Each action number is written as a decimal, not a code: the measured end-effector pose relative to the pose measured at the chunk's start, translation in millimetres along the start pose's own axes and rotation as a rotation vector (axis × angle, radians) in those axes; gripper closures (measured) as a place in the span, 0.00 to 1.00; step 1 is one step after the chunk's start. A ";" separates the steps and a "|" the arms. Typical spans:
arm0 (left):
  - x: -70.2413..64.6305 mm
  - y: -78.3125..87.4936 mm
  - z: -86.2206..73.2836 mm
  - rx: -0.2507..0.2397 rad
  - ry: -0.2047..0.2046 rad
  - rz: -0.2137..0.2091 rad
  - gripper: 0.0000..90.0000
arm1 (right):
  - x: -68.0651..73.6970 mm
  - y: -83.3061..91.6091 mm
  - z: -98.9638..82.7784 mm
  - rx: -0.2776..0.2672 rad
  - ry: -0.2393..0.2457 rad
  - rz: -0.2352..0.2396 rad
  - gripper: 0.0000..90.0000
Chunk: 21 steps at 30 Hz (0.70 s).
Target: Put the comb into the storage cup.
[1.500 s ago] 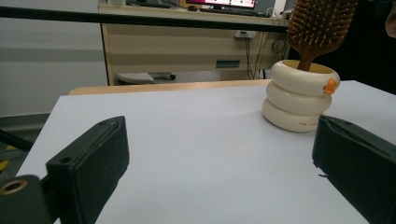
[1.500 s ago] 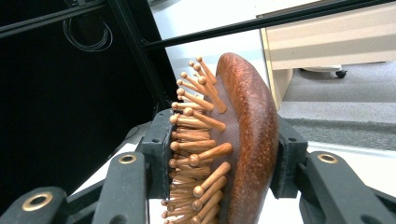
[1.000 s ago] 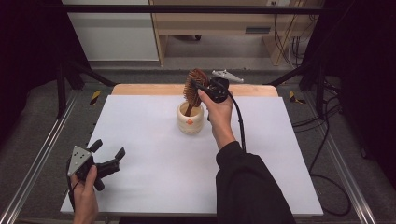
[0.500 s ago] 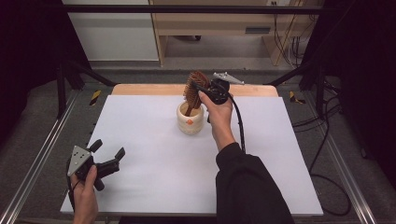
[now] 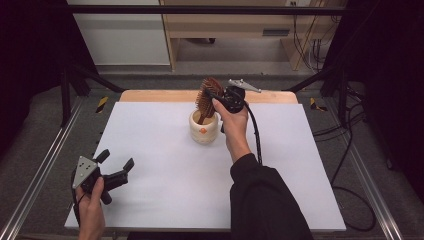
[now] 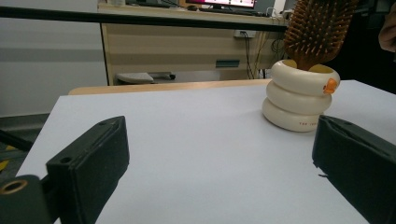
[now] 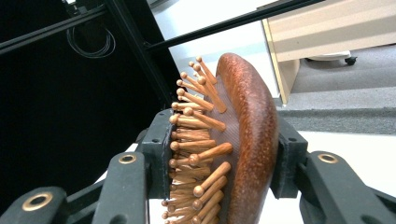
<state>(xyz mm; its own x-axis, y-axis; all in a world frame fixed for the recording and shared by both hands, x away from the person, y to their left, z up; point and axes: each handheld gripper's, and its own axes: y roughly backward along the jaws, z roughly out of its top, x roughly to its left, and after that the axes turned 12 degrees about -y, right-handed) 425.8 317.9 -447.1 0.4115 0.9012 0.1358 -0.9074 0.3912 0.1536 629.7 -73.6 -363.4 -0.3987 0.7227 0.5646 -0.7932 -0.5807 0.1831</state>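
A brown wooden hairbrush [image 5: 206, 96] stands handle-down in a cream ringed cup [image 5: 204, 128] near the table's far middle. My right gripper [image 5: 216, 97] is shut on the brush head [image 7: 233, 140], one jaw against the bristles and one against the rounded back. The left gripper view has the cup [image 6: 300, 95] with an orange mark and the brush [image 6: 317, 28] rising from it at the upper right. My left gripper [image 5: 116, 168] rests open near the front left corner of the white table [image 5: 165, 170], nothing between its jaws.
A wooden strip [image 5: 150, 95] runs along the table's far edge. Metal frame rails [image 5: 35, 175] flank both sides. Cables [image 5: 345, 150] lie on the floor to the right. A wooden cabinet [image 5: 235, 20] stands beyond the table.
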 end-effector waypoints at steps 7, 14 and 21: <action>-0.2 -0.2 0.0 0.001 -0.002 -0.001 0.04 | -1.0 -0.6 -0.4 0.000 -0.007 0.001 0.57; -0.5 -0.3 0.1 0.000 -0.002 -0.003 0.04 | -2.2 -0.7 -0.4 -0.001 -0.013 0.001 0.57; -0.9 -0.6 0.1 0.001 -0.003 -0.004 0.04 | -3.2 -0.5 -0.3 -0.001 -0.018 0.003 0.57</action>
<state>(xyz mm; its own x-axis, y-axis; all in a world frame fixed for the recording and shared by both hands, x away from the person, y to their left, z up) 426.0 316.8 -447.3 0.4157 0.8990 0.1378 -0.9055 0.3950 0.1553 631.2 -75.5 -365.6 -0.3926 0.7144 0.5792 -0.7928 -0.5821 0.1805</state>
